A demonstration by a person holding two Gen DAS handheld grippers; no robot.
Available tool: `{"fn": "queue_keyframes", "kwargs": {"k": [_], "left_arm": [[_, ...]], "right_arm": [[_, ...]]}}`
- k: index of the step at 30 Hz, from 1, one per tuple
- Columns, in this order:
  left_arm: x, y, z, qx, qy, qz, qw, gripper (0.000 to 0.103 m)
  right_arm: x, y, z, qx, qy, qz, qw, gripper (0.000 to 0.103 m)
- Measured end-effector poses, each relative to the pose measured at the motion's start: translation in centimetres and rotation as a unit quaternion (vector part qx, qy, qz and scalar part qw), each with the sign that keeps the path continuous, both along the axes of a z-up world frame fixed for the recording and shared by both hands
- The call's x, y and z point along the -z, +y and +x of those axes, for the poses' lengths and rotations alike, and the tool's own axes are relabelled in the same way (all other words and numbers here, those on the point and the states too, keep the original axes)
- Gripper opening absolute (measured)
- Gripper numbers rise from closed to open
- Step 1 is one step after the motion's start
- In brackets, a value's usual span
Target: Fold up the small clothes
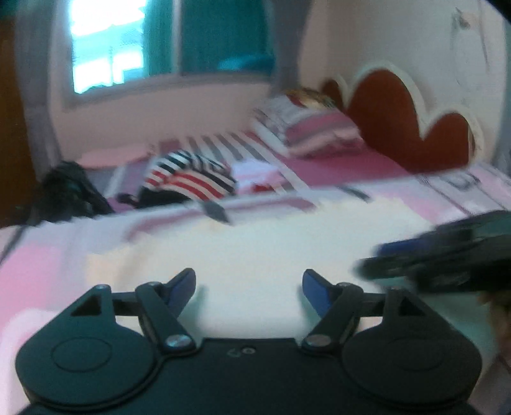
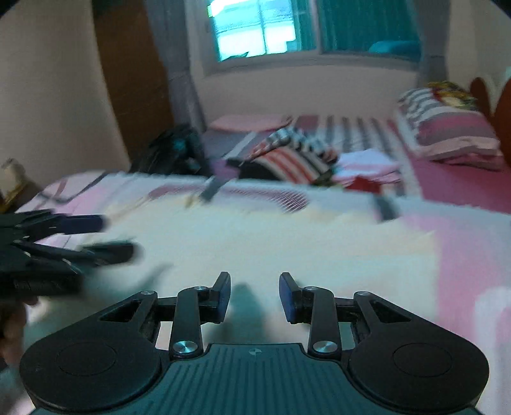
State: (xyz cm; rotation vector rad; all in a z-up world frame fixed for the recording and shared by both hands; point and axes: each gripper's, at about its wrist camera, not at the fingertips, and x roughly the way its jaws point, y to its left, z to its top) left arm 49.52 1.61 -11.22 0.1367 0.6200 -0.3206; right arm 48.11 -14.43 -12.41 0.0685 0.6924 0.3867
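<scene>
The left hand-held gripper is released, its jaws wide apart with nothing between them. The right hand-held gripper also holds nothing; its jaws stand narrower, with a clear gap. Both hover over a pale cream cloth spread flat on the bed. Strong blur hides its edges, so what garment it is cannot be told. Further back lies a heap of striped clothes, and beside it a small white and pink pile. Pillows rest near the red headboard. A window with teal curtains is behind.
</scene>
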Motion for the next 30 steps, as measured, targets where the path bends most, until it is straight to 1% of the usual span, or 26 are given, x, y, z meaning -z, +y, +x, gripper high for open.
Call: {"fn": "queue_keyframes", "kwargs": {"k": [1,2,3,4,5,7,8,10,11,13,14,15,16,17,18,19,20,21,22,23,25,27,30], "left_arm": [[0.8,-0.5,0.0,-0.002,0.015,0.012,0.9998,0.074],[1.7,-0.7,0.2,-0.007,0.04,0.022,0.9989,0.075],[2.3,-0.4,0.0,-0.007,0.036,0.017,0.9992,0.076],[2.4,-0.1,-0.3,-0.004,0.032,0.018,0.9993,0.077],[2.0,0.1,-0.4,-0.009,0.038,0.022,0.999,0.077],[0.9,0.0,-0.5,-0.025,0.049,0.032,0.998,0.074],[0.5,0.1,-0.6,-0.032,0.044,0.025,0.9982,0.069],[0.2,0.4,-1.1,-0.034,0.041,-0.011,0.9985,0.071],[0.4,0.3,-1.2,-0.031,0.047,-0.016,0.9983,0.073],[1.3,0.2,-1.3,-0.045,0.05,0.017,0.9976,0.073],[1.5,0.7,-1.6,-0.047,0.045,0.019,0.9977,0.073],[1.4,1.5,-2.1,-0.049,0.043,0.013,0.9978,0.073],[1.4,2.2,-2.4,-0.057,0.041,0.02,0.9973,0.073],[1.7,3.1,-2.9,-0.064,0.037,0.036,0.9966,0.073],[1.9,3.8,-3.4,-0.066,0.038,0.043,0.9962,0.074],[2.0,4.1,-3.9,-0.064,0.036,0.047,0.9962,0.073],[1.7,4.0,-4.4,-0.069,0.037,0.055,0.9954,0.073],[1.2,3.5,-4.9,-0.077,0.037,0.061,0.9945,0.067],[0.7,3.1,-5.4,-0.078,0.034,0.059,0.9946,0.066],[0.3,2.5,-5.9,-0.071,0.029,0.049,0.9958,0.066],[-0.2,0.8,-7.4,-0.057,0.022,0.034,0.9975,0.067],[0.0,-0.8,-8.9,-0.044,0.025,0.032,0.9982,0.068],[1.6,-2.3,-10.1,-0.038,0.05,0.036,0.9974,0.067]], "right_arm": [[0.6,0.6,-0.1,0.001,0.005,-0.009,1.0,0.033],[1.2,0.9,-0.3,0.007,0.006,-0.019,1.0,0.033],[1.5,0.8,-0.6,0.011,0.002,-0.017,1.0,0.033],[1.6,0.6,-0.6,0.014,0.005,-0.013,1.0,0.033],[1.6,0.3,-0.6,0.019,0.011,-0.01,1.0,0.033],[0.9,0.3,-0.5,0.025,0.022,-0.02,0.999,0.033],[0.4,0.2,-0.7,0.027,0.024,-0.021,0.999,0.034],[-0.5,0.4,-1.8,0.009,0.02,-0.009,1.0,0.034],[-0.4,0.9,-2.4,-0.003,0.023,-0.017,1.0,0.033],[0.6,2.1,-3.1,-0.011,0.022,-0.071,0.997,0.033],[0.8,1.6,-3.6,-0.012,0.016,-0.074,0.997,0.033],[0.9,0.6,-3.9,-0.001,0.02,-0.07,0.997,0.033],[0.7,-0.7,-4.1,0.022,0.023,-0.071,0.997,0.033],[0.7,-2.3,-4.5,0.055,0.024,-0.08,0.995,0.033],[0.9,-3.6,-4.8,0.083,0.031,-0.092,0.992,0.033],[1.3,-5.0,-5.0,0.092,0.045,-0.086,0.991,0.033],[1.4,-5.9,-5.3,0.088,0.052,-0.064,0.993,0.033],[1.1,-6.1,-5.6,0.095,0.055,-0.059,0.992,0.033],[0.6,-5.8,-6.2,0.095,0.047,-0.061,0.992,0.033],[-0.1,-5.2,-7.0,0.085,0.031,-0.055,0.994,0.033],[-1.1,-3.4,-8.8,0.057,0.012,-0.029,0.998,0.033],[-1.3,-0.9,-10.2,0.029,0.013,-0.026,0.999,0.033],[0.0,1.8,-11.6,0.005,0.031,-0.045,0.999,0.033]]}}
